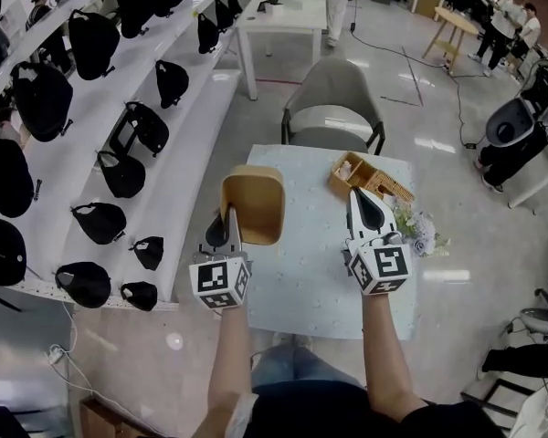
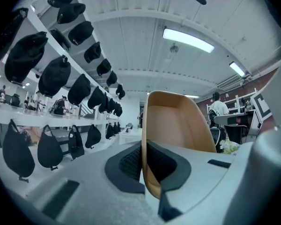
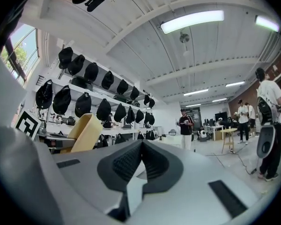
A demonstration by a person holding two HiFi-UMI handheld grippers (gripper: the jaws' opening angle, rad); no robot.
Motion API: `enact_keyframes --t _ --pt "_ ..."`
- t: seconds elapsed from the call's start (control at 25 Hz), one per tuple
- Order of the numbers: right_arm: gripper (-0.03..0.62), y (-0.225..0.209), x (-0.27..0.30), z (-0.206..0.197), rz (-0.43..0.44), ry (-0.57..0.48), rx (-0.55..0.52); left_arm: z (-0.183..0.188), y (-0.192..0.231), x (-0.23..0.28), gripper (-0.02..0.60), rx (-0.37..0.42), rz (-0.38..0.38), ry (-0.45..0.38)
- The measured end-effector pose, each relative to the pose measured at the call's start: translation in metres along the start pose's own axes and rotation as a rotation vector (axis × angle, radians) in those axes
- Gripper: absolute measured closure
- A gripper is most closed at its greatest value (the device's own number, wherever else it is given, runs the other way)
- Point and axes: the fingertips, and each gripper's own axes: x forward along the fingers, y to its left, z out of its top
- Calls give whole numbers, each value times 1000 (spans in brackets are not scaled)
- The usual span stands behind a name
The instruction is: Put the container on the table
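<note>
A: Where is the container point(image 1: 253, 203)?
B: In the left gripper point(image 1: 230, 215). Its jaws pinch one tan wall, one pad inside and one outside. The head view shows it lifted over the left edge of the table point(image 1: 310, 272), with the open side turned towards the person.

A: And the right gripper point(image 1: 359, 192)?
B: Its jaws are closed together with nothing between them. It hangs over the right part of the table, just right of the container and not touching it.

A: What is on the table?
B: A basket point(image 1: 370, 179) sits at the far right corner, with flowers point(image 1: 418, 228) beside it at the right edge. The middle and near parts are bare.

A: And around it?
B: A grey chair point(image 1: 333, 108) stands at the far side. White shelves point(image 1: 192, 126) full of black caps point(image 1: 121, 173) run along the left, close to the table's left edge.
</note>
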Motion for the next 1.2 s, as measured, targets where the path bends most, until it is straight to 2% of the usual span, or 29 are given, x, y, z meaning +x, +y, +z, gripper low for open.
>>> enact_keyframes --t 0.16,0.36,0.68,0.92,1.2 --pt "595 7 51 -9 25 22 2 -6 11 50 574 -28 -13 65" --pt "595 4 118 -50 28 95 22 -43 22 123 574 -80 -28 190" --pt "595 -6 195 -149 44 236 48 -153 23 214 574 -184 -44 480" --pt "595 -10 213 -218 75 312 30 -243 20 248 572 -264 -28 664" --pt "595 -23 224 -283 62 396 25 -305 16 272 572 -227 -34 805"
